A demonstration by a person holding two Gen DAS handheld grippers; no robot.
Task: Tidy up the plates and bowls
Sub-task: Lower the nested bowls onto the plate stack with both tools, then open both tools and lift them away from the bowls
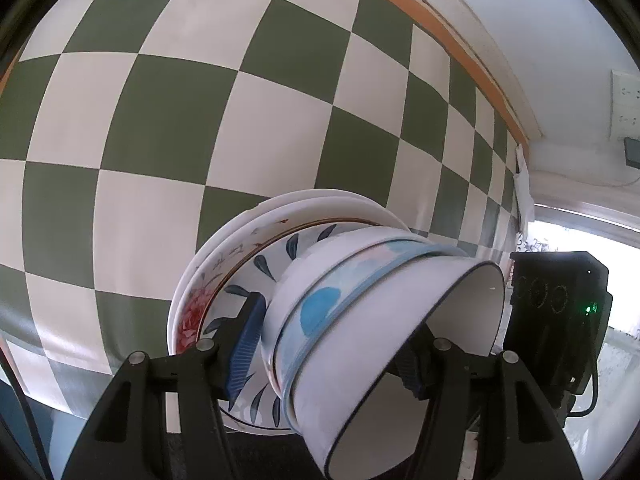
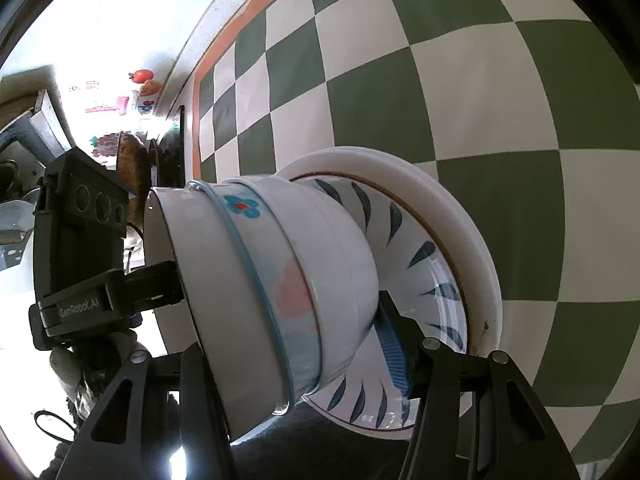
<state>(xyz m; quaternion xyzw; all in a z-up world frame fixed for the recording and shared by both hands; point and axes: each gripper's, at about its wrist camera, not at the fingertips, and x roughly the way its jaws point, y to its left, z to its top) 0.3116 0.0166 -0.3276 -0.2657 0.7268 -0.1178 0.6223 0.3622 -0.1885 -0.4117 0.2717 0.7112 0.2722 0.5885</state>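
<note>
A nest of bowls (image 1: 384,320) sits on a stack of plates (image 1: 224,280) on the green and white checked cloth. The top bowl is white with a dark rim, under it a bowl with blue marks, then a plain white one. The top plate has dark leaf marks. My left gripper (image 1: 332,348) is shut on the nested bowls, one blue pad outside them, the other inside the top bowl. My right gripper (image 2: 288,344) is shut on the same bowls (image 2: 288,272) from the opposite side, over the plates (image 2: 448,264). Each gripper shows in the other's view.
The checked cloth (image 1: 160,120) covers the table, with an orange edge (image 1: 440,20) at the far side. The other gripper's black body stands at the right (image 1: 560,312) and at the left (image 2: 76,248). Bright clutter lies beyond the table (image 2: 136,96).
</note>
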